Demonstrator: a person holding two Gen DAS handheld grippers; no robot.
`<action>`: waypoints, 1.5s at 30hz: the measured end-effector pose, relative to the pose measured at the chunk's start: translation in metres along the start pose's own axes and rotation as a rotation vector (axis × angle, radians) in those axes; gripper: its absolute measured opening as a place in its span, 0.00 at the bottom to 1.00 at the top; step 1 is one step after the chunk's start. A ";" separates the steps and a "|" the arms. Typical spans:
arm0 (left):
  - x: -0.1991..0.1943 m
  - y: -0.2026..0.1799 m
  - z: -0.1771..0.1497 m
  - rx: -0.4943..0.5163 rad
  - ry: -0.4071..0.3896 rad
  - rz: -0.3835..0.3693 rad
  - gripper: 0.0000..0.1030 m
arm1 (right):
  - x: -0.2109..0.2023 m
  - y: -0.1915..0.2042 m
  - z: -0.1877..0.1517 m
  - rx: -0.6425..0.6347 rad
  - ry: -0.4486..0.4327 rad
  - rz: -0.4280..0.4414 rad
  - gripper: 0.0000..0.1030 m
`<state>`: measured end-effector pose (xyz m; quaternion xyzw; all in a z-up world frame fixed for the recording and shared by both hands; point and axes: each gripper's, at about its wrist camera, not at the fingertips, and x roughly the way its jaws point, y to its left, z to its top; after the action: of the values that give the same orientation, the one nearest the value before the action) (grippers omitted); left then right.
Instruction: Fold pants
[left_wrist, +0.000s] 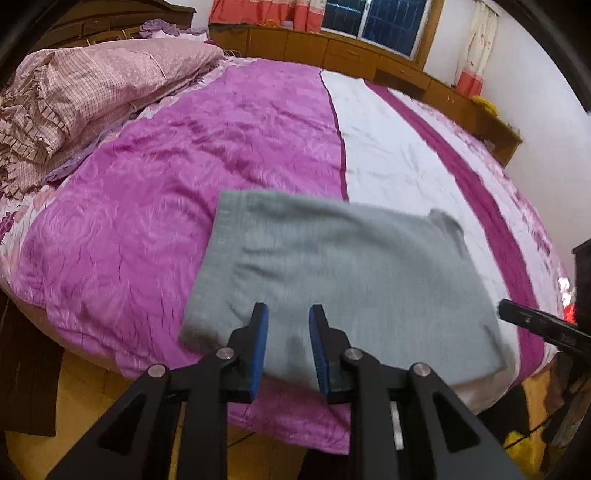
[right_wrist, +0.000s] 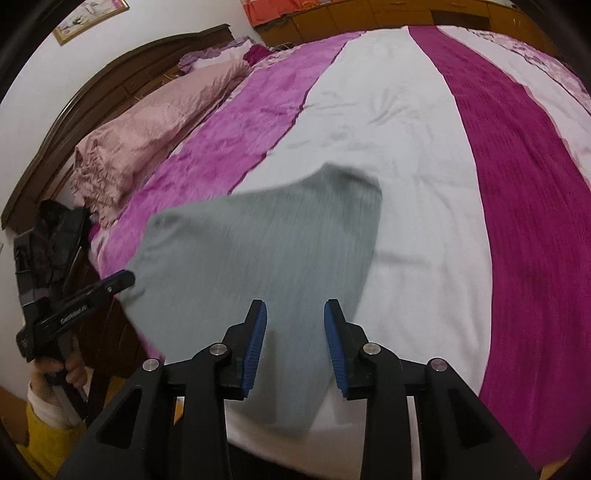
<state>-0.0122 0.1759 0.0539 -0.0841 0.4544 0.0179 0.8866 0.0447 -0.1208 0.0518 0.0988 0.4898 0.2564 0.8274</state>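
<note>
The grey-green pants (left_wrist: 343, 269) lie folded into a flat rectangle on the purple and white bedspread (left_wrist: 184, 155), near the bed's front edge. My left gripper (left_wrist: 288, 314) is open and empty, just above the near edge of the pants. In the right wrist view the pants (right_wrist: 251, 254) lie ahead, and my right gripper (right_wrist: 294, 308) is open and empty over their near end. The left gripper also shows at the left of that view (right_wrist: 110, 282), and one finger of the right gripper shows at the right of the left wrist view (left_wrist: 535, 319).
A pink quilt and pillows (left_wrist: 85, 96) are piled at the head of the bed by the dark wooden headboard (right_wrist: 92, 96). Wooden cabinets (left_wrist: 332, 51) run under the window behind the bed. A dark nightstand (right_wrist: 48, 240) stands at the bedside.
</note>
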 end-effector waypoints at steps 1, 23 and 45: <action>0.004 0.001 -0.004 0.005 0.013 0.018 0.23 | -0.001 -0.001 -0.005 0.008 0.005 0.000 0.25; -0.029 -0.025 -0.023 -0.022 0.019 0.007 0.38 | -0.003 -0.006 -0.053 0.066 0.060 -0.085 0.36; 0.027 -0.064 -0.026 0.116 0.084 -0.045 0.44 | 0.029 -0.025 -0.036 0.196 0.028 0.025 0.49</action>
<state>-0.0104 0.1076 0.0255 -0.0431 0.4894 -0.0318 0.8704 0.0331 -0.1298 0.0018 0.1820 0.5229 0.2189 0.8034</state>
